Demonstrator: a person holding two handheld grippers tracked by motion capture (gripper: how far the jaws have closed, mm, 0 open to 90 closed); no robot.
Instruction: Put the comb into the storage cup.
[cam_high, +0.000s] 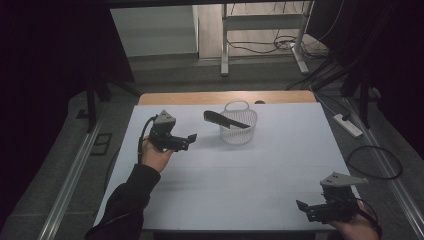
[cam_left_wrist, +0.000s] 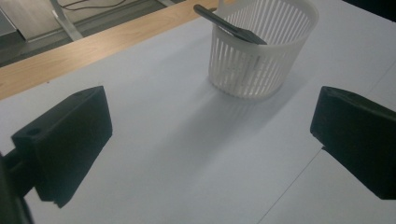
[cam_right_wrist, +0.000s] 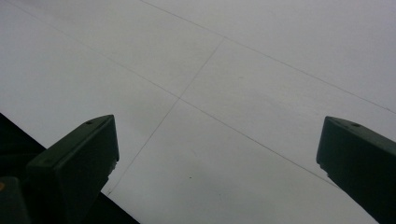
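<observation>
A white slotted basket (cam_high: 238, 123) is seen standing upright on the white surface (cam_high: 225, 170), toward twelve o'clock from the surface's middle. A black flat tool (cam_high: 225, 120) is laid slantwise in it, one end resting inside and the other end sticking out over the rim toward nine o'clock.

The left claw (cam_high: 189, 140) is held at nine o'clock of the basket, near it but apart from it, and is pointed toward three o'clock. In the left gripper view its jaws are spread wide with nothing between them, and the basket (cam_left_wrist: 261, 51) with the tool (cam_left_wrist: 229, 25) is seen ahead at about one o'clock.

The right claw (cam_high: 305, 210) is held at the surface's near edge, at about five o'clock, well apart from the basket. In the right gripper view its jaws are likewise spread wide and empty above the bare surface (cam_right_wrist: 224, 93), which is crossed by thin seam lines.
</observation>
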